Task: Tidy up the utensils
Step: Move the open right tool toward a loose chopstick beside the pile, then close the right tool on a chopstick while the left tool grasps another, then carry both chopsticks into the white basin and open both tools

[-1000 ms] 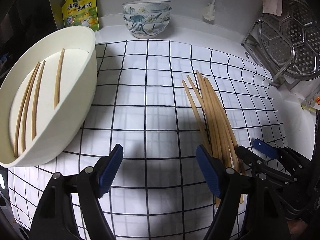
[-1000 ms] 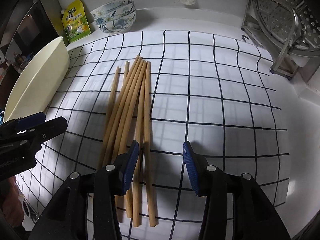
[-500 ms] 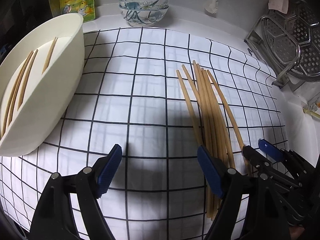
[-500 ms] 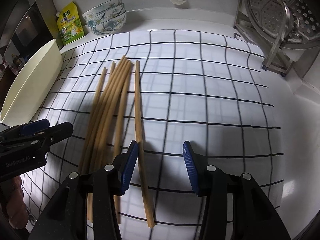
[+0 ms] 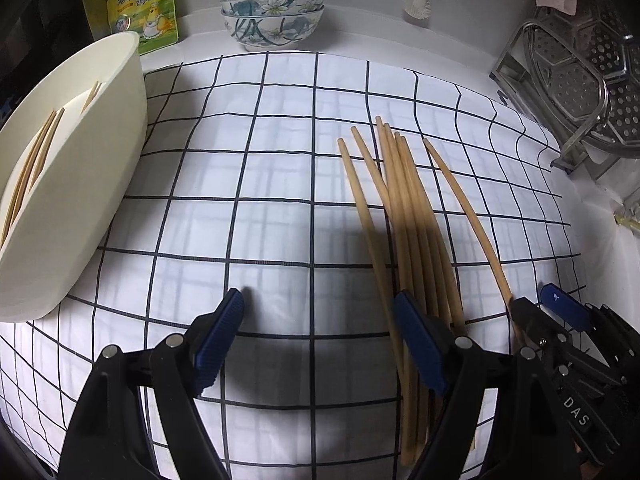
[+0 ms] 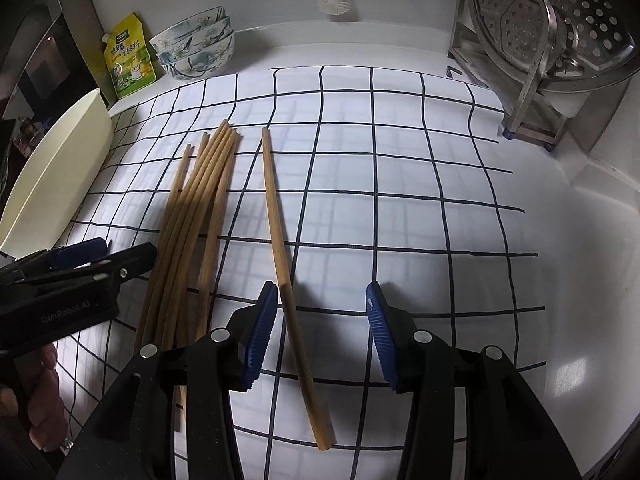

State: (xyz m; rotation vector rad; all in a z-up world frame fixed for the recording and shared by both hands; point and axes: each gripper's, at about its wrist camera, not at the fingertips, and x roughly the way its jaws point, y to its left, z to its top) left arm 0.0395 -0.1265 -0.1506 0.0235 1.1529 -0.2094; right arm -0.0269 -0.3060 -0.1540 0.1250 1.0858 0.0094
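1. Left gripper (image 5: 318,336): angled steeply down over the checked cloth (image 5: 272,184). Jaws stand wide apart and grip nothing; only bare cloth lies between the pads. Its right finger (image 5: 418,344) overlaps the near ends of the chopstick bundle (image 5: 404,216).
2. Right gripper (image 6: 322,334): also angled steeply down. Jaws stand partly open and grip nothing. A single chopstick (image 6: 280,248) lies on the cloth between the pads, close to the left pad (image 6: 260,332); contact with that pad cannot be confirmed.
3. Chopstick bundle: lies on the cloth at 10 o'clock from the right gripper, tips fanned toward 12 o'clock. The single chopstick lies apart from it on the 3 o'clock side.
4. Cream tray (image 5: 80,200): at 9 o'clock in the left wrist view, resting on the cloth edge. It holds several chopsticks (image 5: 32,168).
5. Hidden or cut off: the tray's near end runs out of frame. The bundle's near ends pass under both grippers. A hand (image 6: 40,396) holding the left gripper shows only partly at 8 o'clock in the right wrist view.
6. Background at 12 o'clock: stacked bowls (image 5: 272,8), yellow pouch (image 5: 144,4), metal rack (image 6: 552,40).
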